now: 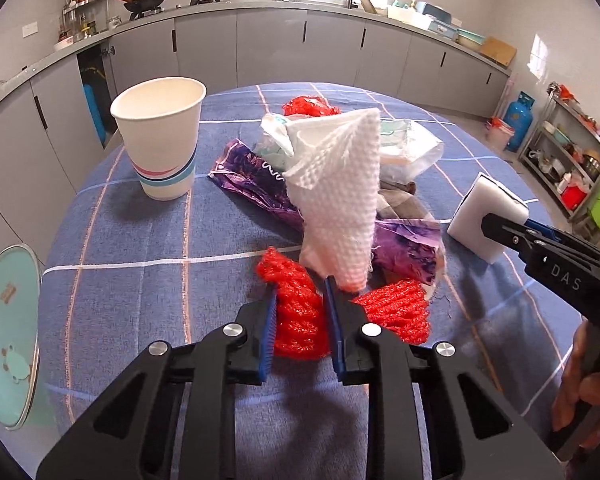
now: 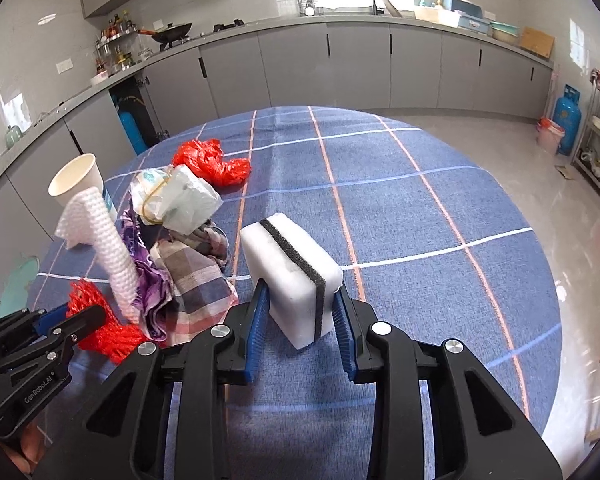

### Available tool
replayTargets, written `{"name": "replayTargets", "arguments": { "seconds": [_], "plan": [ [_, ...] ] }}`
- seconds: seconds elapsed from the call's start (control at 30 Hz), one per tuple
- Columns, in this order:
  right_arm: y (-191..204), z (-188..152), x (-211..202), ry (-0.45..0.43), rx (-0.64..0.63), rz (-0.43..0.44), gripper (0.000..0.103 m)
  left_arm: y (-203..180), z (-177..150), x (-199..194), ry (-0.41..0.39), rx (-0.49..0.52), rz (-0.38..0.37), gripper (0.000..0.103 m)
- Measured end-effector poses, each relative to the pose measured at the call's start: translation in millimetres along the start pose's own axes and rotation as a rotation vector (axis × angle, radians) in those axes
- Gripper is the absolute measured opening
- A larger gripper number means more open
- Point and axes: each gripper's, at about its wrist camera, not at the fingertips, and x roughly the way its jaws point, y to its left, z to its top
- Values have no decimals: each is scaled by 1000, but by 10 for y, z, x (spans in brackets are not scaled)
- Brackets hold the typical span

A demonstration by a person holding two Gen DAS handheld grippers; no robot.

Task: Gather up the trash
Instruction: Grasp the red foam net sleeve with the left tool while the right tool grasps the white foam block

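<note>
The left gripper is pinching crinkly red foam netting, its fingers closing tight on it at the heap's six o'clock edge on the worktop. The right gripper is clamping a white sponge block. Next, I'd judge, lifting both clear.

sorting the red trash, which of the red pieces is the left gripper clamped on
The red foam net nearest the camera, squeezed between the left gripper pads. The red plastic bag lies untouched at the far side of the pile.
</note>
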Motion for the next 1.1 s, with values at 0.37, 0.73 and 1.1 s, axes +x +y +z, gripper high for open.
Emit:
{"name": "replayTargets", "arguments": {
  "seconds": [0.37,0.73,1.1],
  "plan": [
    [169,-31,-368,-60,9,29,32,62,-60,-438,-72,-1,8,21],
    [411,-119,-499,-59,-11,53,32,240,-108,-687,-97,-33,37,21],
    [495,-184,-629,-70,-17,63,32,240,-184,-853,-121,-33,41,21]
  ]
}}
